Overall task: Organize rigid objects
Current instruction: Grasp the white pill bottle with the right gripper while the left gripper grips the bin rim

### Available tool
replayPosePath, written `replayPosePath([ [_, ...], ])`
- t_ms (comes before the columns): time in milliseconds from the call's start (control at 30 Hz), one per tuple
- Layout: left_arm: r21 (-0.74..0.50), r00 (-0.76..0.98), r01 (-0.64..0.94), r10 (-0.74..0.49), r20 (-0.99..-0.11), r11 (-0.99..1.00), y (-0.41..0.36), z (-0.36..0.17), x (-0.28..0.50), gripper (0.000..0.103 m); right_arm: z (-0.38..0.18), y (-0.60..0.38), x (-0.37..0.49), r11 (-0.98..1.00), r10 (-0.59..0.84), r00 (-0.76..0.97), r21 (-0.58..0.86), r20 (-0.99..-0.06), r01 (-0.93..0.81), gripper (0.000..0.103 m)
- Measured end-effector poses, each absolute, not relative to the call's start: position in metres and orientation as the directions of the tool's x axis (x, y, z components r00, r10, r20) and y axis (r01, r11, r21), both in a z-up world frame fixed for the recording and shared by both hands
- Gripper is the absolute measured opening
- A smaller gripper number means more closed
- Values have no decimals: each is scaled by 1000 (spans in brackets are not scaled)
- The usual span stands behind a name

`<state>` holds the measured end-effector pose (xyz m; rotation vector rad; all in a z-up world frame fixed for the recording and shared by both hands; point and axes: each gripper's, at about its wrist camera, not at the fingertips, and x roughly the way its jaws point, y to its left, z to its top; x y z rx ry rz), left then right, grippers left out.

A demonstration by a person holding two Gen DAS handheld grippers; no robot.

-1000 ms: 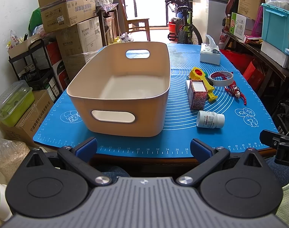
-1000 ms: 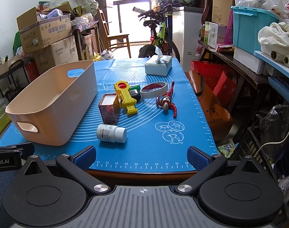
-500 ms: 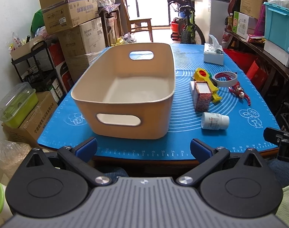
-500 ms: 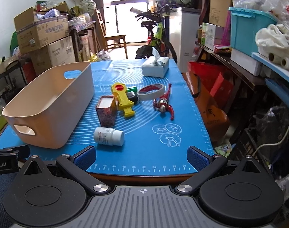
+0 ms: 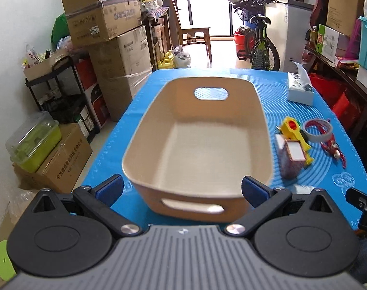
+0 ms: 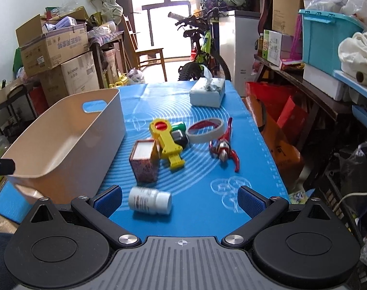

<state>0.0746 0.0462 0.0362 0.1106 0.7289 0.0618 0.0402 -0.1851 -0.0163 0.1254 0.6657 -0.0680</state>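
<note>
An empty beige bin (image 5: pixel 197 145) (image 6: pixel 62 142) sits on the blue mat (image 6: pixel 202 183). My left gripper (image 5: pixel 182 189) hangs open just above the bin's near rim. To the bin's right lie a white pill bottle (image 6: pixel 150 200), a patterned small box (image 6: pixel 144 160) (image 5: pixel 292 159), a yellow toy (image 6: pixel 167 142) (image 5: pixel 295 135), a black-and-green object (image 6: pixel 179 134), a tape roll (image 6: pixel 205 130) (image 5: pixel 318 130) and a red-and-silver figure (image 6: pixel 223 148) (image 5: pixel 333 148). My right gripper (image 6: pixel 179 199) is open, with the pill bottle lying between its blue pads (image 6: pixel 108 199).
A tissue box (image 6: pixel 207 91) (image 5: pixel 300 89) stands at the mat's far right. Stacked cardboard boxes (image 5: pixel 115 48) and a black cart (image 5: pixel 62 91) line the left wall. A bicycle (image 6: pixel 202 55) stands beyond the table; shelves with a teal bin (image 6: pixel 328 38) run along the right.
Both grippers have moved forward and up over the table. The left one now looks down into the bin; the right one has closed in on the pill bottle.
</note>
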Motion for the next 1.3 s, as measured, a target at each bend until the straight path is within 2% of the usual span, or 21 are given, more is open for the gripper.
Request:
replayPosePath([
  [300,101,697,-54,110,-709,993,92,27,136,102,-33,-166,87,992,-23,756,81,-654,100,101],
  [433,153,709,-57,148,-689,987,101,29,155,102,-50,-160,101,991,-22,723,83,-691,109,101],
  [767,137,611,-65,148,-778,988,113,4,199,100,-89,-144,130,990,-45,649,52,-760,130,101],
  [800,134,608,-65,146,-781,989,115,1,201,96,-91,-142,131,991,-49,644,44,-764,128,101],
  [833,126,600,-69,142,-787,990,118,-1,202,83,-93,-140,133,992,-57,639,31,-767,126,101],
  [900,116,582,-81,142,-801,990,124,-4,205,77,-97,-138,137,992,-69,633,14,-771,125,101],
  [1000,103,567,-75,127,-814,992,130,-7,207,74,-101,-137,140,989,-76,629,21,-773,145,100],
  [1100,91,553,-63,111,-826,994,133,-10,210,62,-103,-136,142,986,-86,624,22,-777,163,96],
  [1200,74,536,-51,89,-840,996,133,-16,213,43,-106,-135,142,985,-87,614,24,-784,171,92],
  [1267,51,523,-47,68,-850,998,134,-18,214,23,-105,-135,140,983,-91,624,28,-776,179,90],
  [1300,48,519,-44,64,-852,998,134,-19,214,22,-105,-134,140,983,-95,628,25,-772,180,89],
])
